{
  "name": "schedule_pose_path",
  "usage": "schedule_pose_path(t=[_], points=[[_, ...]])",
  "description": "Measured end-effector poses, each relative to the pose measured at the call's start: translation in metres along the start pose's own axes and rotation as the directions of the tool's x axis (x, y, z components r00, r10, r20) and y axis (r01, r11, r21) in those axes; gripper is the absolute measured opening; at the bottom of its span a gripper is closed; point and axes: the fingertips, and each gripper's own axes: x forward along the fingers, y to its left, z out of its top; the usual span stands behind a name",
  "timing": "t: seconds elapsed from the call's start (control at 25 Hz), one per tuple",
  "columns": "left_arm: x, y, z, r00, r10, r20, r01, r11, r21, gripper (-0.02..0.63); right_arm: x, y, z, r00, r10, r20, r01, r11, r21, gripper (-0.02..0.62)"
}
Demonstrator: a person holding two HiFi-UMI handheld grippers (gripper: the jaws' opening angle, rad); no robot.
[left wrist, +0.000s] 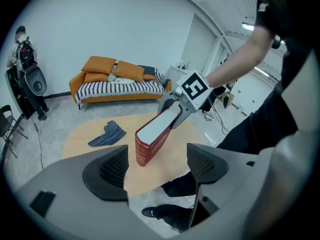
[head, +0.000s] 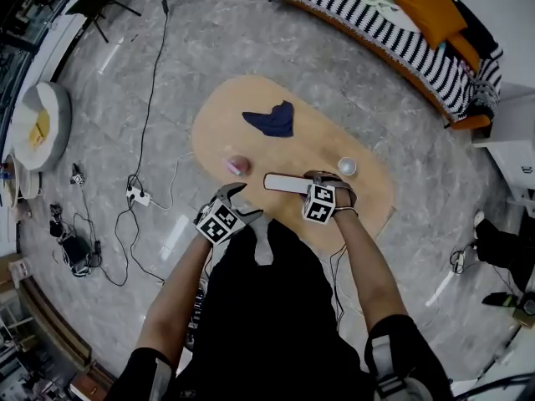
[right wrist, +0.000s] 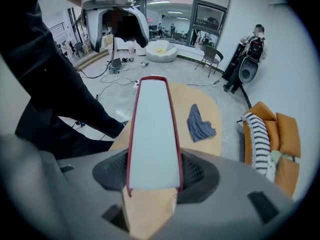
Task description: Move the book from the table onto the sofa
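Note:
A red-covered book [head: 284, 182] stands on its long edge on the oval wooden table [head: 276, 153], white page edge up. My right gripper [head: 330, 192] is shut on the book's right end; in the right gripper view both pads press on the covers of the book [right wrist: 152, 129]. The left gripper view shows the book [left wrist: 152, 139] upright, with the right gripper [left wrist: 172, 109] clamped on its far end. My left gripper [head: 234, 195] is open at the near table edge, a little short of the book's left end, with nothing between its fingers [left wrist: 107, 171]. The orange sofa [head: 393, 40] with a striped cover lies beyond the table.
On the table lie a dark blue cloth [head: 272, 119], a small pink object [head: 238, 165] and a white cup [head: 347, 166]. Cables and a power strip [head: 138, 195] run over the floor at the left. A white round seat [head: 38, 124] stands far left.

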Motion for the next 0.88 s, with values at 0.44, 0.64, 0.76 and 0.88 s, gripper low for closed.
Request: schedule_pose_path(t=[0.44,0.64,0.76,0.88], points=[[-0.036,0.024,0.013,0.99,0.028,0.135,-0.011,0.992,-0.128,0.36,-0.057,-0.004,0.008,0.931,0.0,0.366,-0.227,0.785,0.577,0.249],[-0.063,0.043,0.017,0.969,0.058,0.239,-0.003,0.975,-0.223,0.36,-0.107,0.006,0.015,0.822,-0.04,0.568,-0.426,0.618,0.661,0.247],[-0.078,0.047,0.021,0.948,0.047,0.316,0.052,0.953,-0.298,0.36,-0.14,0.019,0.014,0.741,-0.055,0.67,-0.533,0.559,0.635,0.247],[-0.093,0.051,0.019,0.929,0.021,0.369,0.12,0.927,-0.355,0.36,-0.169,0.037,0.015,0.65,-0.07,0.757,-0.63,0.508,0.588,0.247]])
